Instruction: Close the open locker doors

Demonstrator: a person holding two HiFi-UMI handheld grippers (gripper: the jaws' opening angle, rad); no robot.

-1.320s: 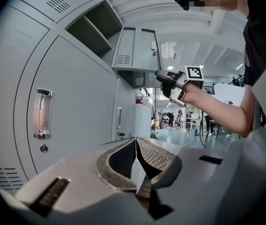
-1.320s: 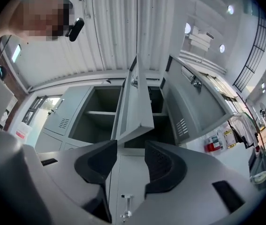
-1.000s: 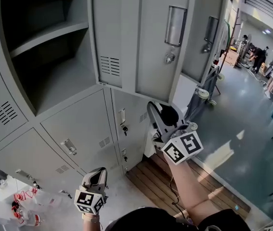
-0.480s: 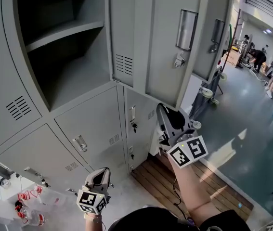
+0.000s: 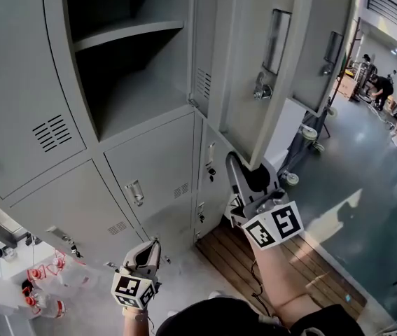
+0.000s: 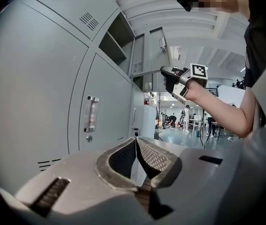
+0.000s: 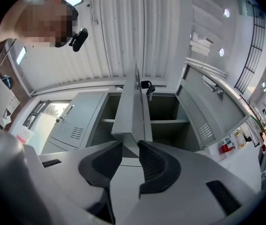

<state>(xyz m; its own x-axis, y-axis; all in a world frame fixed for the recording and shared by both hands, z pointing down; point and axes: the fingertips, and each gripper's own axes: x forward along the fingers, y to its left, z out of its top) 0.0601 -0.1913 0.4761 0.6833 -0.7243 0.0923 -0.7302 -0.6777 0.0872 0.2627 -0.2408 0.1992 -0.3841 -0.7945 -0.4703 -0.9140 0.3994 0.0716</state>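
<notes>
We find the left gripper [image 5: 149, 252] low in the head view, in front of the closed lower lockers [image 5: 149, 166]. Its jaws meet at the tips with nothing between them, and it sits well apart from any open door.

Above it and to the right, the open upper compartment [image 5: 135, 96] stands exposed, with its shelf [image 5: 128, 33] bare.

At that compartment's right side the open door [image 5: 254, 96] projects out towards us. Its long axis is upright, and its handle face is turned to the right of the head view.

The right gripper [image 5: 244, 165] is at the door's lower free corner, pointing up and in towards the lockers. Its jaws have just been closing and now stand narrow. In the right gripper view the door's bottom edge runs between them, and the pads appear to bear on both of its faces.

Farther right, a second open door [image 5: 328, 54] also stands out from the bank, clear of both grippers.

We judge the right gripper to be the working one, since the left is much the farther from the door. The compartment lies to the left of the held edge, so the coming move has to carry that lower corner leftward in an arc about the door's upright hinge line. With the grip so low on a tall panel, we note a risk of the pads slipping off the corner
</notes>
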